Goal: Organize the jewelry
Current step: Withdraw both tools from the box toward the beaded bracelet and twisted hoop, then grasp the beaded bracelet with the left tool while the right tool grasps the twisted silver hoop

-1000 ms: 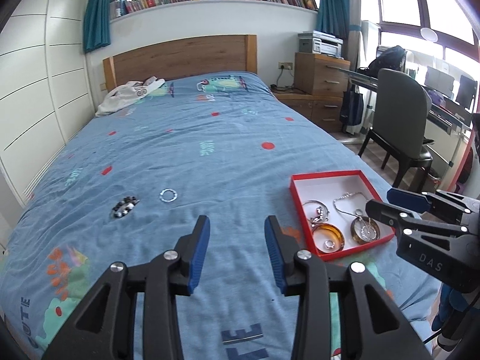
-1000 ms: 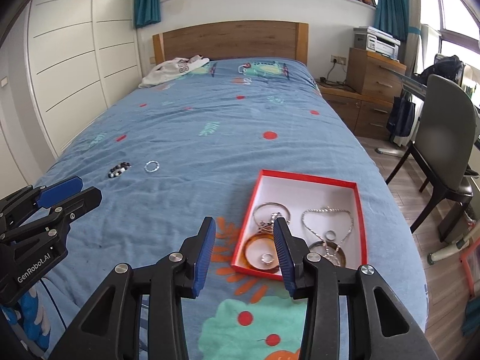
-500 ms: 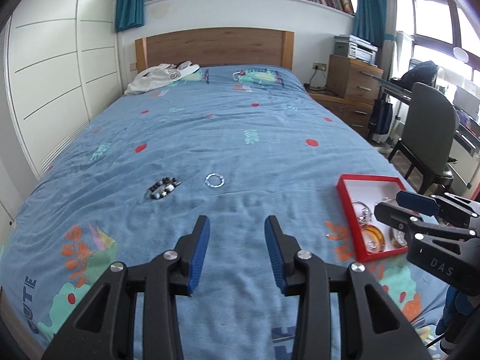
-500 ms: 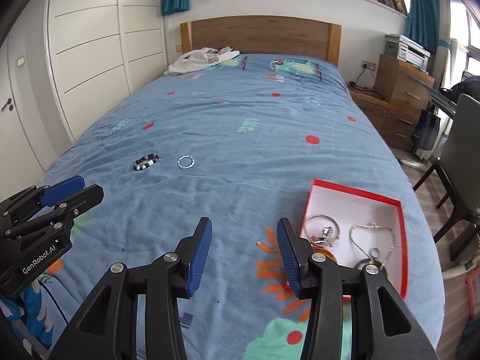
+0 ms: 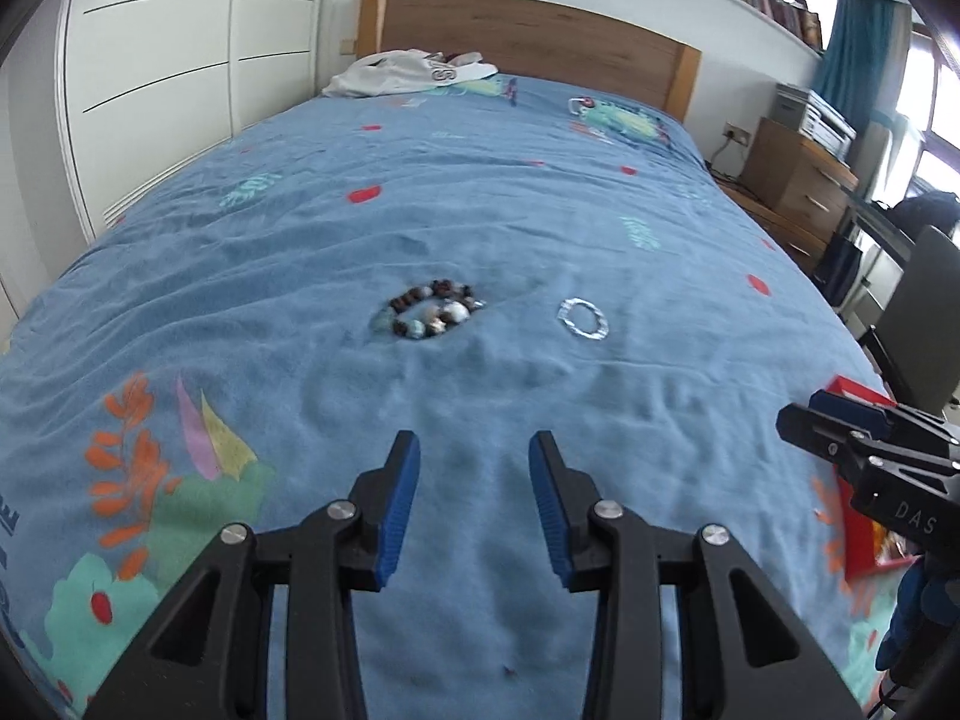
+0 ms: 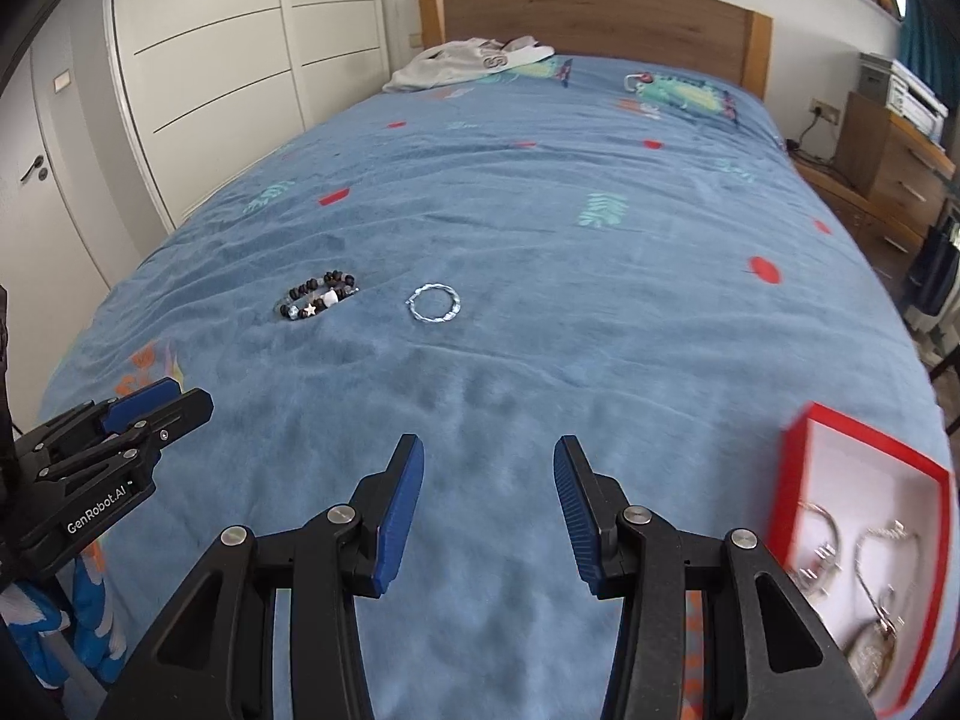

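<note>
Ahead on the blue bedspread [image 5: 480, 210] lie a beaded bracelet [image 5: 433, 310] and a silver ring bracelet [image 5: 582, 318]. Both my left gripper [image 5: 474, 480] and right gripper [image 6: 489, 480] hold their fingers spread, pinching nothing.

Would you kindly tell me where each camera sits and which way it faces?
Left wrist: on the left claw, facing up the bed toward the beaded bracelet and silver bracelet; its own open fingers and the right claw show.
Right wrist: on the right claw, facing likewise, red box at right; the left claw shows.
Shared: both bracelets, headboard.
</note>
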Demonstrator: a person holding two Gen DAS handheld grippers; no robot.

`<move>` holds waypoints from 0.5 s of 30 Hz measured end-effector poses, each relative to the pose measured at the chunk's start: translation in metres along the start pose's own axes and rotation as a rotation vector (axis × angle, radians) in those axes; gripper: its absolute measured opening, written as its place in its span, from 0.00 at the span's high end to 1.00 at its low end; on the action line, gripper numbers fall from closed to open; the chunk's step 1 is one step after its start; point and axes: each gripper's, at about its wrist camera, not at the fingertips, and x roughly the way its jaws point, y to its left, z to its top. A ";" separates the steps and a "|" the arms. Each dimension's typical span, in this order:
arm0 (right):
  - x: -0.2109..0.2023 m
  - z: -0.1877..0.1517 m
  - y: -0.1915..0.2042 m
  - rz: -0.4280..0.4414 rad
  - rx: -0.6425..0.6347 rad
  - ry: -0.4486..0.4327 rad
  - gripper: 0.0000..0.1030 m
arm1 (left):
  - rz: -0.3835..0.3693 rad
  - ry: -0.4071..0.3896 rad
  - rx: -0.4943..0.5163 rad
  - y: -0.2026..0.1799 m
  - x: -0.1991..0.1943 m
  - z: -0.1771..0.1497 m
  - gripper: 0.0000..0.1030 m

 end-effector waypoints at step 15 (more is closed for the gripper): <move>0.142 0.058 0.015 0.143 0.011 0.033 0.50 | -0.055 0.024 0.004 0.044 0.105 0.049 0.60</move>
